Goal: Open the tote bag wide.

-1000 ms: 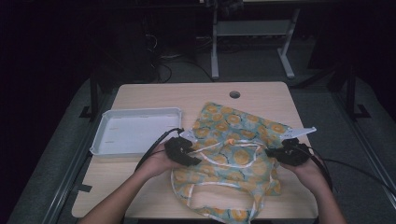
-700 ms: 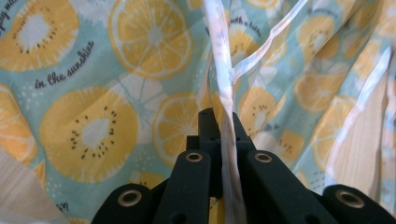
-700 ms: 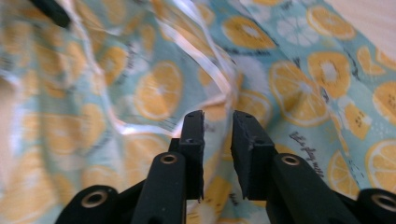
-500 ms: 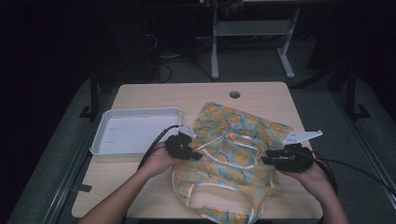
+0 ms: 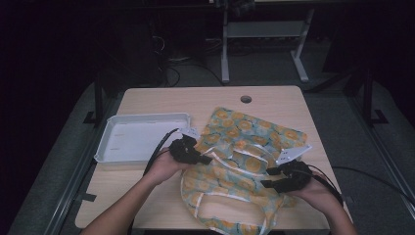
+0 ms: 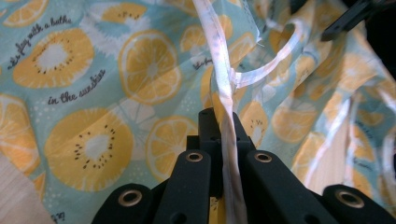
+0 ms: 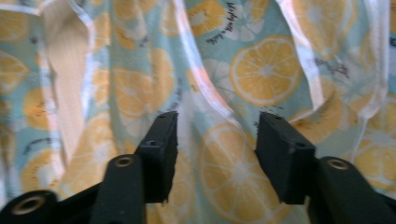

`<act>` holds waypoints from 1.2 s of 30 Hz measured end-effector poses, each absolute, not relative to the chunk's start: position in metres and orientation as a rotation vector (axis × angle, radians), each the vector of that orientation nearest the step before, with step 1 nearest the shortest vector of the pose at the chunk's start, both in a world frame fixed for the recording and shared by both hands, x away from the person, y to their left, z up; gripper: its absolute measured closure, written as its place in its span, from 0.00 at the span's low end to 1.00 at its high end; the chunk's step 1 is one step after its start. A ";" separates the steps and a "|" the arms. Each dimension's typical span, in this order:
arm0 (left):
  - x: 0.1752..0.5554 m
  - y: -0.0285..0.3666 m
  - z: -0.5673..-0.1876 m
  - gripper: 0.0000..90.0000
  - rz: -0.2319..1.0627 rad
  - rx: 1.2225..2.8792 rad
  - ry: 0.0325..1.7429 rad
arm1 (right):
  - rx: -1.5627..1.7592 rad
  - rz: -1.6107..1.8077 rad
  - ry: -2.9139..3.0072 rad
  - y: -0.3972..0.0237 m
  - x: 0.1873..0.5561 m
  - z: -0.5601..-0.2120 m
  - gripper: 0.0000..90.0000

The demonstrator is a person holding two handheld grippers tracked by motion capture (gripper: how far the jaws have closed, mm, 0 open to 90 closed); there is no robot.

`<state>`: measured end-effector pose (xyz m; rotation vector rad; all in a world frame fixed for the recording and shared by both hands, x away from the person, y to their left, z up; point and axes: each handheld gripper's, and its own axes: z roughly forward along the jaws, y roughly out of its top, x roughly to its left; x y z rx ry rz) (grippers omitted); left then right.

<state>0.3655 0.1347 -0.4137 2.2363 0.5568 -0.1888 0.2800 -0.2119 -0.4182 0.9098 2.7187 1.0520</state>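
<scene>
A light-blue cloth [image 5: 244,142] printed with orange and lemon slices lies crumpled on the wooden table [image 5: 195,100]; white straps [image 5: 230,159] run across it. My left gripper [image 5: 208,159] rests at the cloth's left edge. In the left gripper view it [image 6: 223,123] is shut on a white strap [image 6: 223,84] that runs up between the jaws over the cloth [image 6: 93,93]. My right gripper [image 5: 268,177] hovers over the cloth's right part. Its jaws [image 7: 217,140] have just been opening and stand apart above the cloth [image 7: 266,65], pressing on nothing; a white strap [image 7: 196,74] lies under them.
A white tray [image 5: 147,116] sits on the table's left side, just beyond my left hand. A round cable hole [image 5: 246,99] lies near the far edge. Cables trail from both grippers. Dark floor and a desk frame [image 5: 264,34] lie beyond the table.
The right gripper has let go of the cloth, opened its jaws and drawn back toward the near edge. The left gripper has shut on the white strap and stayed in place.
</scene>
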 end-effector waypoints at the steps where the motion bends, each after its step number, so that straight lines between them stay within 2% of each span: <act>1: 0.366 0.135 -0.413 1.00 -0.192 2.229 0.549 | 0.901 1.039 2.710 -0.212 0.281 -0.418 0.49; 4: 0.365 0.137 -0.411 1.00 -0.188 2.214 0.549 | 0.901 1.054 2.703 -0.214 0.282 -0.419 0.49; 5: 0.366 0.138 -0.410 1.00 -0.188 2.202 0.552 | 0.908 1.059 2.718 -0.214 0.284 -0.420 0.57; 7: 0.366 0.140 -0.408 1.00 -0.184 2.192 0.556 | 0.909 1.047 2.748 -0.212 0.286 -0.423 0.61; 10: 0.367 0.141 -0.408 1.00 -0.187 2.185 0.561 | 0.920 1.017 2.785 -0.210 0.286 -0.427 0.78; 11: 0.367 0.141 -0.408 1.00 -0.188 2.185 0.562 | 0.917 1.012 2.793 -0.209 0.286 -0.428 0.88; 14: 0.366 0.141 -0.408 1.00 -0.190 2.185 0.561 | 0.914 1.009 2.801 -0.210 0.285 -0.427 0.98; 27: 0.370 0.135 -0.375 1.00 -0.120 2.080 0.521 | 0.913 1.145 2.601 -0.232 0.286 -0.389 0.99; 36: 0.404 0.116 -0.369 1.00 -0.002 2.054 0.565 | 0.991 1.088 2.479 -0.238 0.310 -0.379 0.99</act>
